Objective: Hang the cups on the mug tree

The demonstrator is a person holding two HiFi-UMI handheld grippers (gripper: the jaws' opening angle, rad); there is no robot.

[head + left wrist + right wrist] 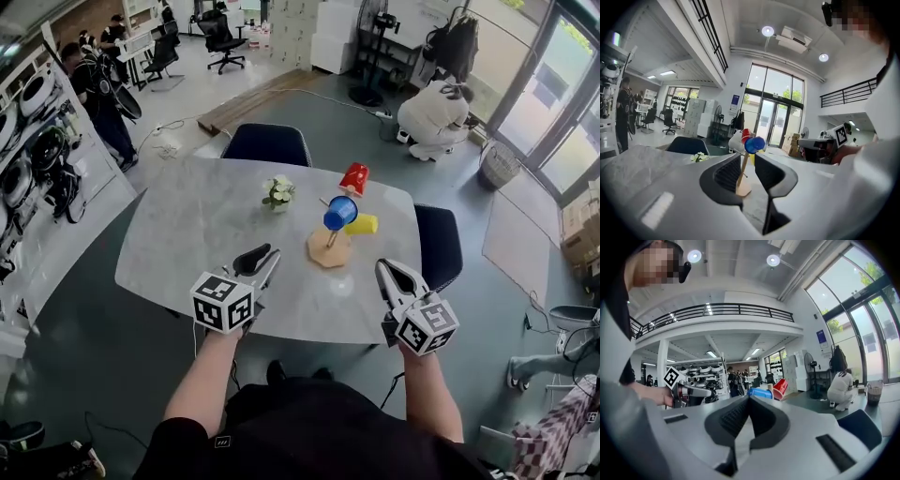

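Mug tree (330,246) carries blue cup (339,213); left gripper (270,255) empty, slightly parted; right gripper (384,270) clenched, empty.

Blue cup (340,213), red cup (354,178), yellow cup (362,225), on upright wooden mug tree (328,249)

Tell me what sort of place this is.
Probably a large open workshop or lab with office space: swivel chairs, a wall rack of equipment, tall glass doors and an upper balcony railing.
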